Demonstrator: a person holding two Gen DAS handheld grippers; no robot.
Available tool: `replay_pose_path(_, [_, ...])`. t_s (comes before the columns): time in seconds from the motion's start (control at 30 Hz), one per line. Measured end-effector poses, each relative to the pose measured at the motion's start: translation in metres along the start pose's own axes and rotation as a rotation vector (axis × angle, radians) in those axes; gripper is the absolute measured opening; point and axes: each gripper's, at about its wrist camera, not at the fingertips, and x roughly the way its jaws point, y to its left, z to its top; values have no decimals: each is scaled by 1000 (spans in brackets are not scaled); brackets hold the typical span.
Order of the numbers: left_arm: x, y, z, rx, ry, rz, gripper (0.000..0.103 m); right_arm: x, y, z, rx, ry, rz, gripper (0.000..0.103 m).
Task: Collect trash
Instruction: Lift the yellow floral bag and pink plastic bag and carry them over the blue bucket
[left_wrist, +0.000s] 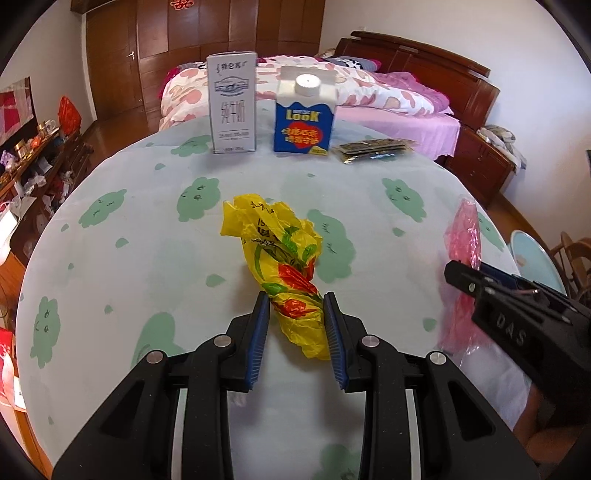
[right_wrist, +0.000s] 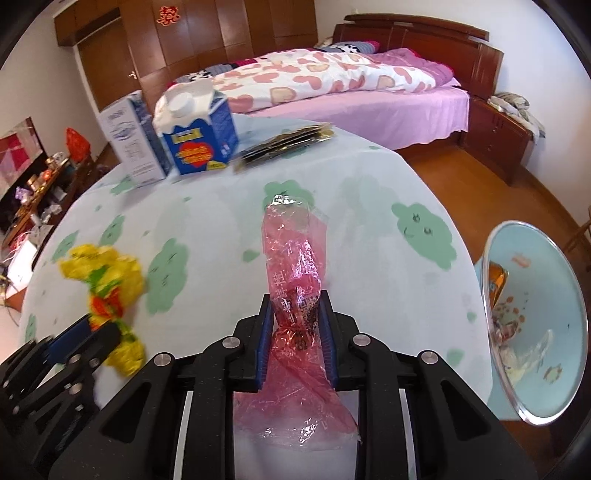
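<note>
My left gripper (left_wrist: 297, 297) is shut on a crumpled yellow plastic bag (left_wrist: 275, 243) with red and green print, which stretches forward over the tablecloth. My right gripper (right_wrist: 293, 297) is shut on a pink see-through plastic bag (right_wrist: 293, 254); its twisted middle sits between the blue pads and its tail hangs below. In the left wrist view the right gripper (left_wrist: 452, 267) and the pink bag (left_wrist: 465, 236) show at the right edge. The yellow bag (right_wrist: 110, 280) appears blurred at the left of the right wrist view. A light-blue basin (right_wrist: 576, 332) holding some trash stands beside the table on the right.
At the far side of the round table (left_wrist: 129, 221) stand a white milk carton (left_wrist: 232, 107) and a blue LOOK carton (left_wrist: 304, 118), with dark sachets (left_wrist: 373, 149) beside them. A bed (right_wrist: 351, 96), wardrobe and cluttered sideboard (left_wrist: 33, 162) surround the table.
</note>
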Motion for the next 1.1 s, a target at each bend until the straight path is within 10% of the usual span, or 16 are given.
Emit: replay_pose_path(1.1, [-67, -49, -41, 85, -64, 36, 30, -87, -16, -67, -29, -72, 53, 25])
